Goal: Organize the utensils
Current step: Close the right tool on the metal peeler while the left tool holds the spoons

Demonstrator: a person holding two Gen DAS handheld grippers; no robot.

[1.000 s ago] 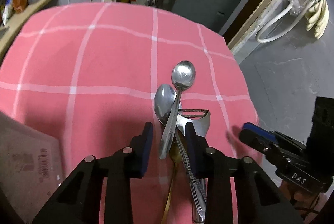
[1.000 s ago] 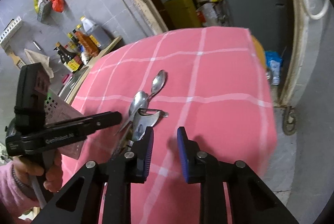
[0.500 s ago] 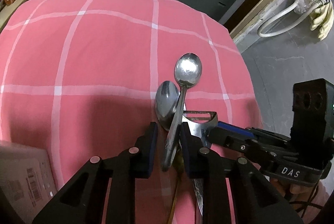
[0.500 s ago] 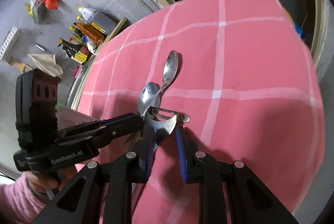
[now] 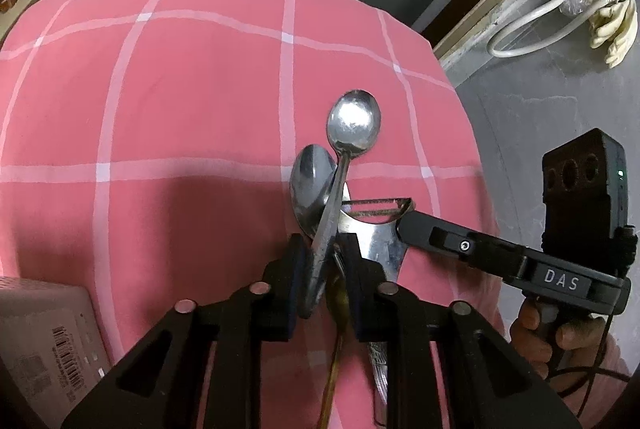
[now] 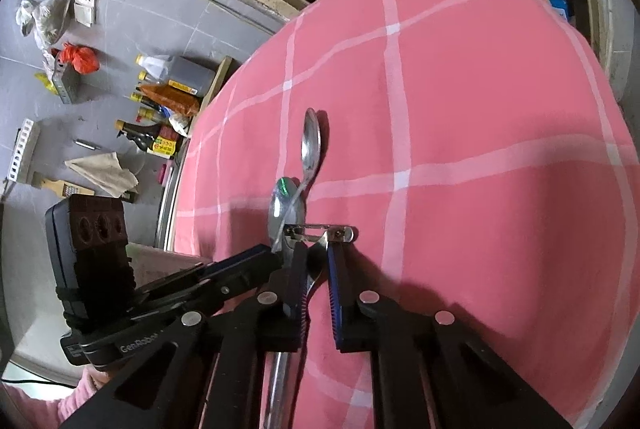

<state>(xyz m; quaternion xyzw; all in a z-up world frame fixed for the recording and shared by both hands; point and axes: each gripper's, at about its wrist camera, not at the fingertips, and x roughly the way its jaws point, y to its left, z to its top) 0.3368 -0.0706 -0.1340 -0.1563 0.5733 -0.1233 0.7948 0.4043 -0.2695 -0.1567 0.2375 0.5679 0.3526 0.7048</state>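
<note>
Here the left gripper (image 5: 323,269) has its jaws pinched on the handle of a spoon (image 5: 347,149), whose shiny bowl points away toward the far side of the pink checked tablecloth (image 5: 180,101). A second spoon (image 5: 311,185) lies just left of it, bowl up on the cloth, and the held handle crosses over its right edge. Right of both sits a metal peeler (image 5: 376,225), its slotted blade lying crosswise and its body running back toward the near edge of the table.

From the right wrist view, the right gripper (image 6: 317,279) straddles the neck of the peeler (image 6: 320,231) just behind the blade; its jaws stand a little apart, and whether the blue pads (image 6: 334,293) press the metal cannot be told. The left gripper (image 6: 244,269) reaches in from the left, touching the pile beside the near spoon (image 6: 284,207), with the far spoon (image 6: 311,145) stretching away beyond.

A pale box (image 5: 44,333) with a barcode sits at the near left. Bottles (image 6: 160,117) stand on a shelf past the table's left edge.
</note>
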